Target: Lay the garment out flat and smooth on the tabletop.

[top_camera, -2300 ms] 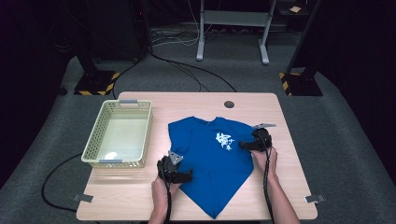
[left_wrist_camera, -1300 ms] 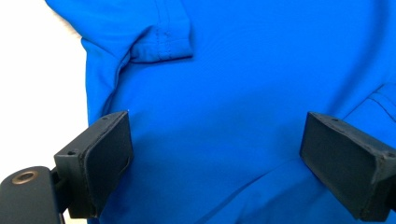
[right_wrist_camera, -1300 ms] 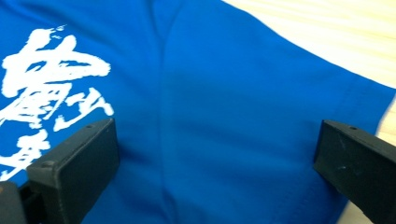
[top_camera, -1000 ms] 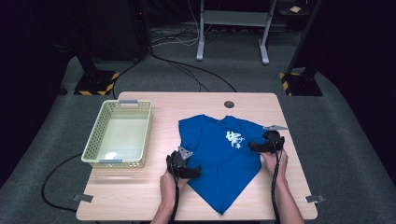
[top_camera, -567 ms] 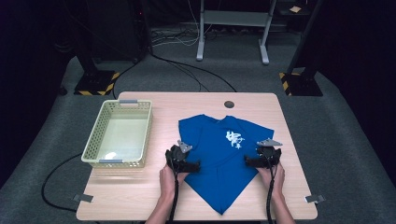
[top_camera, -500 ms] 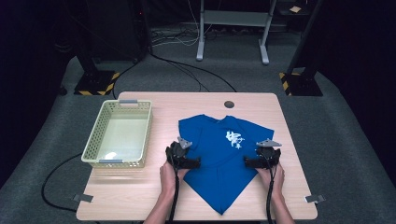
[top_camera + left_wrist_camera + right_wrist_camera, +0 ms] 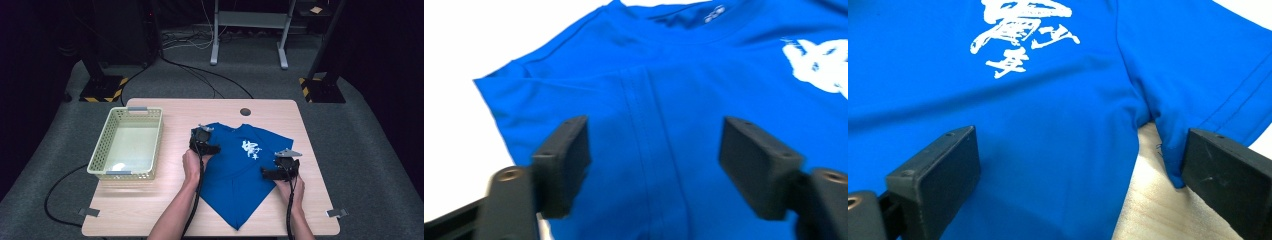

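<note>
Carefully: your left gripper (image 7: 214,148) has just been closing its jaws over the shirt (image 7: 235,175) without pinching it yet; your right gripper (image 7: 263,173) gapes. You may catch two layers.

The T-shirt (image 7: 240,172) lies on the table (image 7: 175,107), right of the basket (image 7: 127,172).

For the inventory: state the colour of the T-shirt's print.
White, on the blue T-shirt; the print shows best in the right gripper view.
</note>
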`<action>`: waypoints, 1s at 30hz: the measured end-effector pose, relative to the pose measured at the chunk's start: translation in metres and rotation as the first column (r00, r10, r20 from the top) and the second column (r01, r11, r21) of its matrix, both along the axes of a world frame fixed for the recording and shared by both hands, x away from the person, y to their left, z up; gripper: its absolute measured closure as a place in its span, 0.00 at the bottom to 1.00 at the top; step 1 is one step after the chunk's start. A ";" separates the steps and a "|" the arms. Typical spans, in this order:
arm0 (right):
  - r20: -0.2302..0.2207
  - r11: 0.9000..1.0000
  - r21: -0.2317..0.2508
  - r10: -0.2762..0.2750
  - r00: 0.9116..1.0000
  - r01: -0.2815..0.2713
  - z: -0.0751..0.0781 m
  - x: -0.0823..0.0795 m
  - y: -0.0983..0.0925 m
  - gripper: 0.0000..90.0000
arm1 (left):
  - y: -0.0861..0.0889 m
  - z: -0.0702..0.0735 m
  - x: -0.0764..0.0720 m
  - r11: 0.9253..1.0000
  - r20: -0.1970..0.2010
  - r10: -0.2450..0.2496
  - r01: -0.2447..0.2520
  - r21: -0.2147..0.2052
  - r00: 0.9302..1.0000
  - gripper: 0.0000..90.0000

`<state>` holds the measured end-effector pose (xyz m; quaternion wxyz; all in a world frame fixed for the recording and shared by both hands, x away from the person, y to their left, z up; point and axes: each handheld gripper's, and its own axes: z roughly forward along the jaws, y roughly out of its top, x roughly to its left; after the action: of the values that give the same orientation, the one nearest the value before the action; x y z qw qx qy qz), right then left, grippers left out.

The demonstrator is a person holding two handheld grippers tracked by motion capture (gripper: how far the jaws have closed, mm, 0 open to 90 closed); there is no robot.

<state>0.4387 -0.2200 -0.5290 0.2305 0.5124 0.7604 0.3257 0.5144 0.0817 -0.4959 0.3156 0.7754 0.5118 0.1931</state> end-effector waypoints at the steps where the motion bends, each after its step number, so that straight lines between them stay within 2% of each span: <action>1: 0.000 1.000 0.001 0.002 1.000 -0.002 0.000 0.000 0.000 0.03 | -0.002 -0.003 0.004 1.000 -0.016 0.006 -0.006 0.002 1.000 0.41; 3: 0.001 1.000 0.004 0.004 1.000 -0.005 0.000 0.000 0.000 0.04 | -0.004 -0.006 0.009 1.000 -0.040 0.008 -0.008 -0.002 0.999 0.50; 4: 0.002 1.000 0.006 0.005 1.000 -0.005 0.000 0.000 0.000 0.04 | -0.006 -0.008 0.010 1.000 -0.037 0.011 -0.010 0.018 0.999 0.53; 6: 0.007 1.000 0.007 0.001 1.000 -0.001 0.000 -0.001 0.000 0.05 | -0.009 -0.012 0.013 0.999 -0.054 0.012 -0.010 0.033 0.998 0.60; 13: 0.006 1.000 0.010 0.006 1.000 -0.006 0.000 -0.001 0.000 0.06 | -0.013 -0.013 0.010 0.998 -0.015 0.025 -0.024 0.063 1.000 0.77; 18: 0.005 1.000 0.013 0.004 1.000 -0.004 0.000 -0.001 -0.001 0.07 | -0.009 -0.013 0.010 0.998 -0.010 0.029 -0.028 0.048 1.000 0.91; 21: 0.006 1.000 0.014 0.004 1.000 -0.005 0.000 -0.001 -0.001 0.07 | -0.004 -0.011 0.010 0.999 -0.012 0.031 -0.031 0.022 0.999 0.94; 30: 0.003 1.000 0.016 0.001 1.000 -0.001 0.000 0.000 -0.001 0.07 | 0.006 -0.006 0.006 0.999 -0.004 0.030 -0.030 -0.018 1.000 0.95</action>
<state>0.4383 -0.2211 -0.5287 0.2274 0.5132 0.7577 0.3328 0.5209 0.0881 -0.5014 0.3185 0.7650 0.5258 0.1919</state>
